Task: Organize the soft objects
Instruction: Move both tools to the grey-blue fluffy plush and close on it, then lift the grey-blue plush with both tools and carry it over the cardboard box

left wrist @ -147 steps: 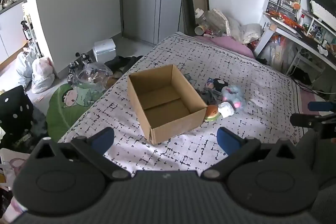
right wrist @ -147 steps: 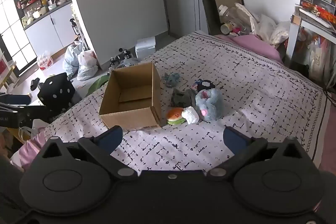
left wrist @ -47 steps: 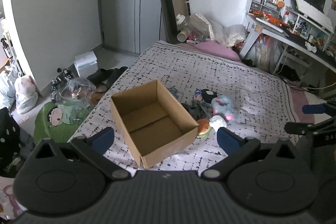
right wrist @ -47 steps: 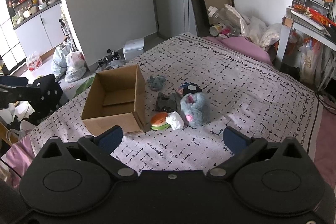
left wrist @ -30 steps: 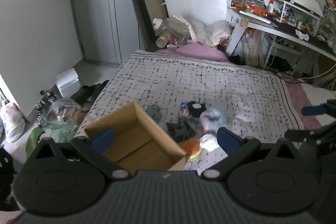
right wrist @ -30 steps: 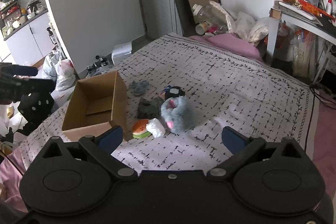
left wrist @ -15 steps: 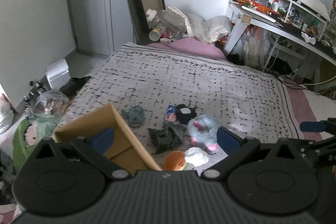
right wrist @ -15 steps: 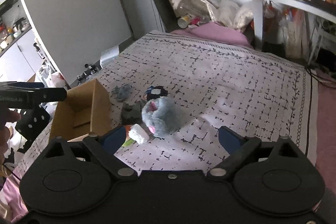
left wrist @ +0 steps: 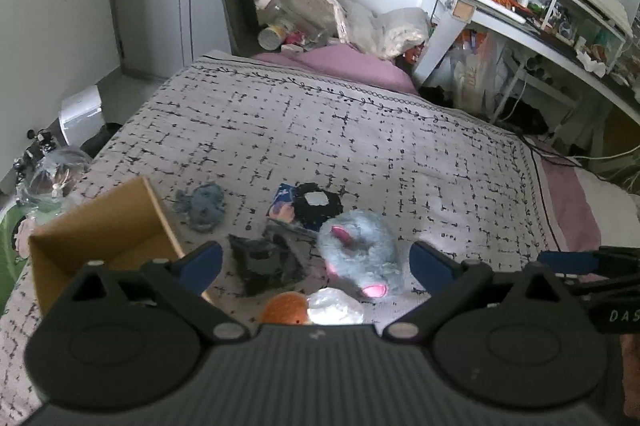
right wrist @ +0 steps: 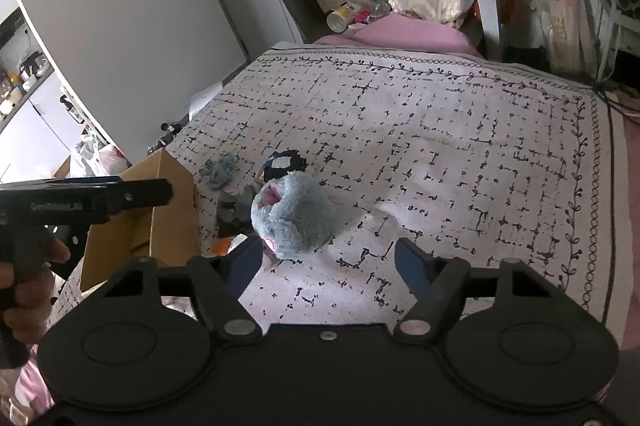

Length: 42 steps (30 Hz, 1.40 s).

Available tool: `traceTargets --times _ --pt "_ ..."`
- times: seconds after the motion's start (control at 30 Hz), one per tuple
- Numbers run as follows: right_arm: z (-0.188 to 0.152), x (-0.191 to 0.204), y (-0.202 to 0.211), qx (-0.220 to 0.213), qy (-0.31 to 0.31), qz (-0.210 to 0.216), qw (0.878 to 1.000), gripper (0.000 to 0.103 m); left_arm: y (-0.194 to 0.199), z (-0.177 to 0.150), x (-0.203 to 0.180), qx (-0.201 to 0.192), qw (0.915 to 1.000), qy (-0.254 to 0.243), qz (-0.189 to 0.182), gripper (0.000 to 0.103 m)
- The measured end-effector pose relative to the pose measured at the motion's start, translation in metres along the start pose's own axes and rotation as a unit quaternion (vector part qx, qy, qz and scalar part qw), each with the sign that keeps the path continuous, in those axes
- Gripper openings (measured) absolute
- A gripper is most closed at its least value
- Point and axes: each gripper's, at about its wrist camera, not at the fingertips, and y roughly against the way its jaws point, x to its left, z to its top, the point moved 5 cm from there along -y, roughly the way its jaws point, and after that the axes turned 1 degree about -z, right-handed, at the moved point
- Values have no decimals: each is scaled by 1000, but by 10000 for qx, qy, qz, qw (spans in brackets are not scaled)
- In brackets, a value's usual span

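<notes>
1. A cluttered bedroom: a bed (left wrist: 360, 130) under a grey cover with black dashes carries the work, a crowded desk (left wrist: 560, 26) beyond its far right corner.
2. Near the bed's near left edge sits an open cardboard box (left wrist: 100, 226), nothing visible inside it. Just beside it lies a huddle of soft things: a grey-blue plush toy (right wrist: 294, 216) with pink ears, a dark grey cloth (left wrist: 264, 262), a black pouch (left wrist: 316, 206), a small blue-grey plush (left wrist: 204, 206), an orange toy (left wrist: 286, 310) and a white one (left wrist: 336, 310).
3. The right gripper (right wrist: 328, 258) hangs above the grey-blue plush toy, jaws just narrowing yet released, clamping nothing.
4. The left gripper (left wrist: 316, 262) hovers over the huddle, jaws spread wide and empty.
5. Likely next is a grab at the plush toy. The risk: pads pinch only fur and it slips free, or they snag the dark grey cloth touching it. Both grippers converging on one huddle could also collide.
</notes>
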Motion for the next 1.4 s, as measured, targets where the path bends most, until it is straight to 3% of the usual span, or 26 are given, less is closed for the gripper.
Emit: traceTargets --times 0.2,0.43,0.53,0.77,1.03,1.3,1.4 --pt "7 -6 -23 132 -418 231 9988 52 -29 2 5 114 9992 342 -167 83" --pt "20 2 -47 147 -580 294 9978 52 -64 2 18 363 9956 836 -237 68" --pt "25 6 -59 160 -649 293 9973 52 -80 -2 23 544 9903 1201 -442 65" --pt "26 4 -94 277 -974 296 9944 46 -101 -7 28 587 9863 1496 -373 52" --pt "24 -2 -126 345 -1631 630 9840 45 -122 -16 26 723 9790 1803 -616 25" --pt "16 -8 -142 538 -1836 519 9802 40 -129 -19 17 659 9781 1812 -791 17" --pt "15 -7 -144 624 -1907 514 9783 38 -131 -21 18 727 9737 1991 -831 15"
